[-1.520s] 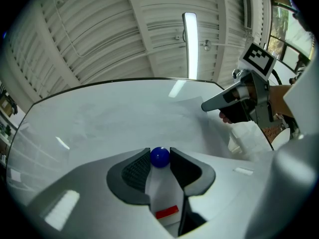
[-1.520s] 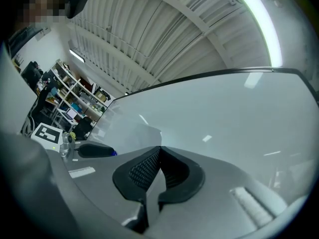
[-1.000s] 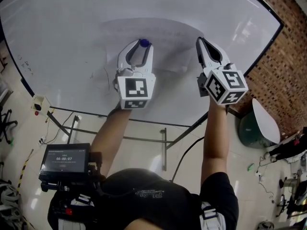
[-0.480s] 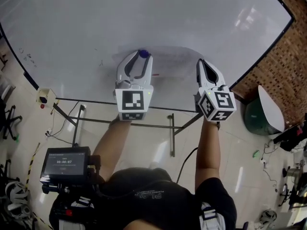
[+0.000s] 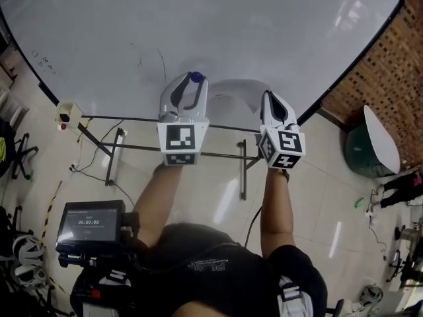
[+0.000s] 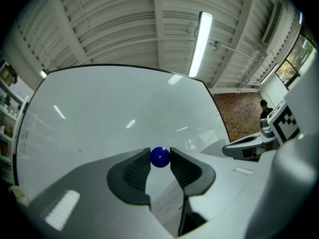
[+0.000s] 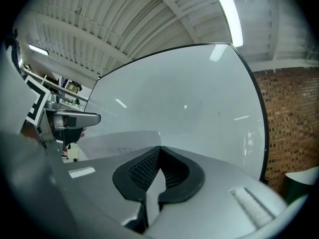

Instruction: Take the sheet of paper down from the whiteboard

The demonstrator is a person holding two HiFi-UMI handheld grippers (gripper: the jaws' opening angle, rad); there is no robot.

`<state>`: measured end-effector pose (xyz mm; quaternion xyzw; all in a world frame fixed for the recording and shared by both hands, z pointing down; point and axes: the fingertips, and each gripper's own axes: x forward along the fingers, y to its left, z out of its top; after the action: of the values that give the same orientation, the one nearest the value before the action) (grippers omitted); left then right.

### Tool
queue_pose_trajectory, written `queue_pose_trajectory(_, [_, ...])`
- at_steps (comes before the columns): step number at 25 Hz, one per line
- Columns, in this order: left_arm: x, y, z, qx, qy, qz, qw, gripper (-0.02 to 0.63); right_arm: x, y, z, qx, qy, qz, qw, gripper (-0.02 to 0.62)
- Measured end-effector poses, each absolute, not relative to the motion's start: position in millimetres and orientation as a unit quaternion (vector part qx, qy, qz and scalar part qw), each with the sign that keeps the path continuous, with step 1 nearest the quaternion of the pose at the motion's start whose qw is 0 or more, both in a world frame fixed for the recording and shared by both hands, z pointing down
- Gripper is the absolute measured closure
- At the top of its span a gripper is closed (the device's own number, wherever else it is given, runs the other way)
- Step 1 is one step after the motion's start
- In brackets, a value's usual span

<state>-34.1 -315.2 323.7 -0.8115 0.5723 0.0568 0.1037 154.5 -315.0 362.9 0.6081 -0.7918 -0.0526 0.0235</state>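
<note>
The whiteboard (image 5: 198,32) fills the top of the head view. My left gripper (image 5: 193,79) is near the board's lower edge, its jaws pinching a small blue ball magnet (image 5: 196,77), which sits between the pads (image 6: 160,157) in the left gripper view. To its right, my right gripper (image 5: 267,95) is shut on the right edge of the white sheet of paper (image 5: 234,92). The sheet curls away from the board between the two grippers. The right gripper view has the paper (image 7: 124,142) spreading left from the closed jaws (image 7: 159,149).
Below the board its metal stand legs (image 5: 243,170) cross the tiled floor. A screen with a timer (image 5: 89,222) sits low at the left. A green bin with a white lid (image 5: 370,150) stands by the brick wall (image 5: 390,65). A small box (image 5: 66,115) hangs at the board's left edge.
Both grippers have come down the board to its lower edge. The paper has come down with the right gripper and now curls free; the blue magnet stays in the left jaws.
</note>
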Motion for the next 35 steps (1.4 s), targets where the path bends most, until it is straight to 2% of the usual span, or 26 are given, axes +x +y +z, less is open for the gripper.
queue_pose_trajectory(10, [5.4,-223.4,325.6,-0.799,0.590,0.048,0.101,0.482,181.2,-215.7,354.5,0.605,-0.793,-0.068,0.002,0.583])
queue_pose_trajectory(15, [-1.6,-226.8,339.3,-0.801,0.591,0.040,0.092,0.482,167.1,-213.4,358.6,0.602,-0.796,-0.063,-0.011,0.584])
queue_pose_trajectory(35, [-3.9,-227.5,347.3,-0.800,0.593,0.039,0.085,0.482,147.6,-220.4,368.3,0.588,-0.805,-0.074,0.025,0.583])
